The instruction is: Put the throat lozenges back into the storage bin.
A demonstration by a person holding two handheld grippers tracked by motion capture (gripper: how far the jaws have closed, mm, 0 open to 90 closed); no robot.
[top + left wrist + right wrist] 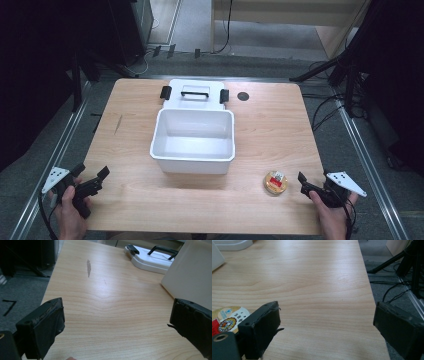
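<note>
Two open tools, left tool (95, 179) over bare table (280, 130), right tool (302, 182) beside round tin (275, 182).

The round tan tin with its red-and-white label (275, 182) is sitting just beside the right gripper's black fingers (259, 327). The rectangular white plastic box (193, 160) is showing black latches on its white lid (196, 94).

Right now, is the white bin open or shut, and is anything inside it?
Open and empty: the white bin shows a bare floor, and its lid lies behind it.
</note>
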